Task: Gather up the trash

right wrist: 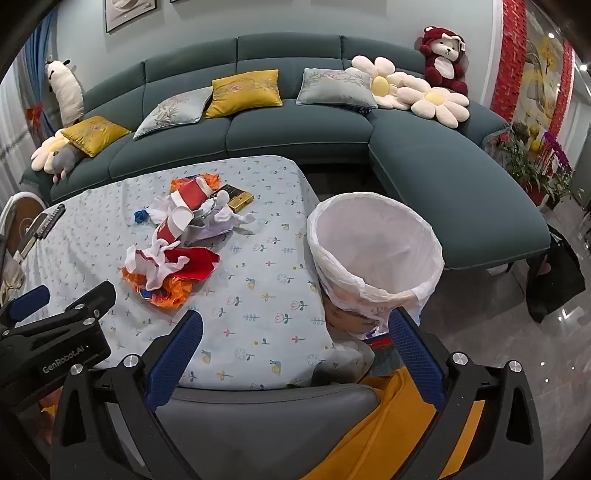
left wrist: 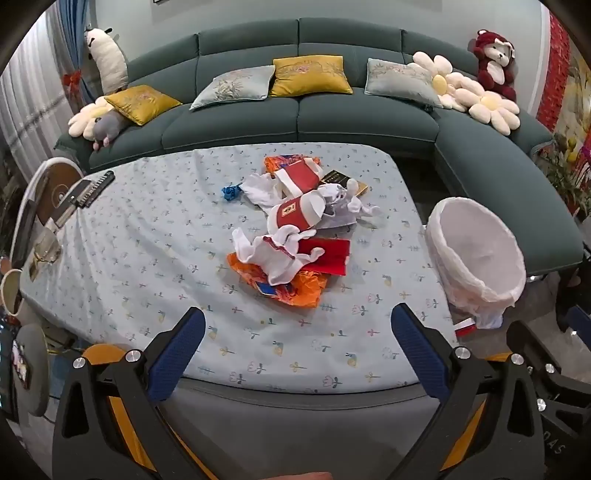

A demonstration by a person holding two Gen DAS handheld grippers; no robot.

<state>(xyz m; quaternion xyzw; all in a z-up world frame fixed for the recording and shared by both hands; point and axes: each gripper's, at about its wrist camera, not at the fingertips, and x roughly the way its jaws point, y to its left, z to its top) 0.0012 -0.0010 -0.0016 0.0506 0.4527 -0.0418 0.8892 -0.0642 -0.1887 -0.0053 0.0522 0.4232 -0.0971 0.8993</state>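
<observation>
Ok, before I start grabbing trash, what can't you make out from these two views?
- Bin bottom: both views, hidden by its white liner.
- Items under the trash pile: both views, covered by tissues and cups.
- Red-white scrap by the bin: left wrist view, partly behind table edge; unidentifiable.

A big dark green sofa [left wrist: 295, 110] stood against a pale blue wall [right wrist: 295, 18]. Yellow and grey cushions [left wrist: 310, 75] lay on it. A blue curtain [left wrist: 75, 44] hung at the left. The floor [right wrist: 535, 354] was shiny grey.
</observation>
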